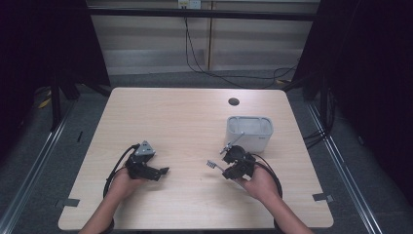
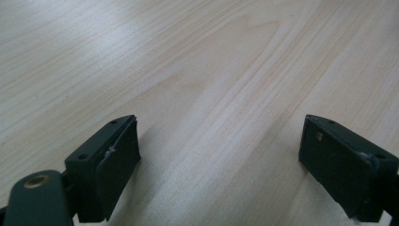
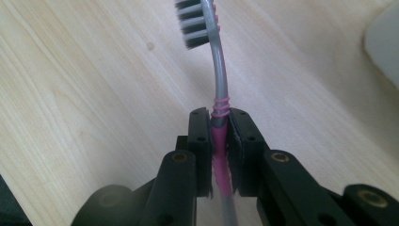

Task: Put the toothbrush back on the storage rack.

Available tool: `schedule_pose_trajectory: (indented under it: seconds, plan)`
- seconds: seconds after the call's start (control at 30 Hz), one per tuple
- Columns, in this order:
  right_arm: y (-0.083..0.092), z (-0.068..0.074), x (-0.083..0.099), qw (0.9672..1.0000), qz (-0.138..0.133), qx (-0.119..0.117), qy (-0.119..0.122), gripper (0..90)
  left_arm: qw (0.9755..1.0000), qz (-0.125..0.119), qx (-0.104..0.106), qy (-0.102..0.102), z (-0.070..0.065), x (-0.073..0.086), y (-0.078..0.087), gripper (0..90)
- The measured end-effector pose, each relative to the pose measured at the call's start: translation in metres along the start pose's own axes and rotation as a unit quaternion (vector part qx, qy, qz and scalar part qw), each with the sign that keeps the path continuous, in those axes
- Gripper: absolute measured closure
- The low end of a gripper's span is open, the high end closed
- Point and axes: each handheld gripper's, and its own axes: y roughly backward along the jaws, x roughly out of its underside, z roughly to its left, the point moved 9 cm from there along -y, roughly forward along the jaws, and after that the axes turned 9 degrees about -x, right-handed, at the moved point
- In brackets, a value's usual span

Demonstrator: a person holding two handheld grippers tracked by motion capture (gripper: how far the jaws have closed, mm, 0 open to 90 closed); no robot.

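Observation:
A toothbrush (image 3: 220, 70) with a grey neck, pink grip and dark bristles sticks out ahead of my right gripper (image 3: 219, 117), whose jaws are shut on its pink handle. In the high view the right gripper (image 1: 230, 169) sits at the table's front right, with the brush head (image 1: 212, 165) pointing left just above the wood. My left gripper (image 1: 163, 171) rests at the front left, and in its own view the left gripper (image 2: 219, 155) stands open over bare table with nothing between its fingers.
A white rectangular container (image 1: 253, 139) stands just behind the right gripper, with a thin grey handle (image 1: 234, 142) leaning out of its near left side. A dark round hole (image 1: 234, 101) lies farther back in the wooden table (image 1: 185, 122). Cables trail from both grippers.

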Motion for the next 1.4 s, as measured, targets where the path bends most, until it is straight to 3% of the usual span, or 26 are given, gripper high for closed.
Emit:
schedule_pose_trajectory:
  seconds: [0.27,0.47,0.77,1.1,1.4]
  plan:
    - [0.019,-0.003,-0.007,0.9989,-0.045,-0.009,-0.011,80.6,1.0000,0.001,-0.001,0.000,0.000,0.000,0.000,12.3]
    - [0.033,-0.005,-0.016,0.9954,-0.091,-0.018,-0.024,80.6,1.0000,0.000,-0.001,0.001,0.000,0.000,0.000,12.3]
    - [0.049,-0.014,-0.027,0.9852,-0.162,-0.029,-0.048,80.6,1.0000,0.000,-0.001,0.001,0.000,0.000,0.000,12.3]
    - [0.063,-0.020,-0.035,0.9771,-0.201,-0.036,-0.061,80.6,1.0000,-0.001,-0.001,0.000,0.000,0.000,0.000,12.3]
    - [0.079,-0.024,-0.044,0.9688,-0.240,-0.022,-0.058,80.6,1.0000,0.000,-0.001,-0.001,0.000,0.000,0.000,12.3]
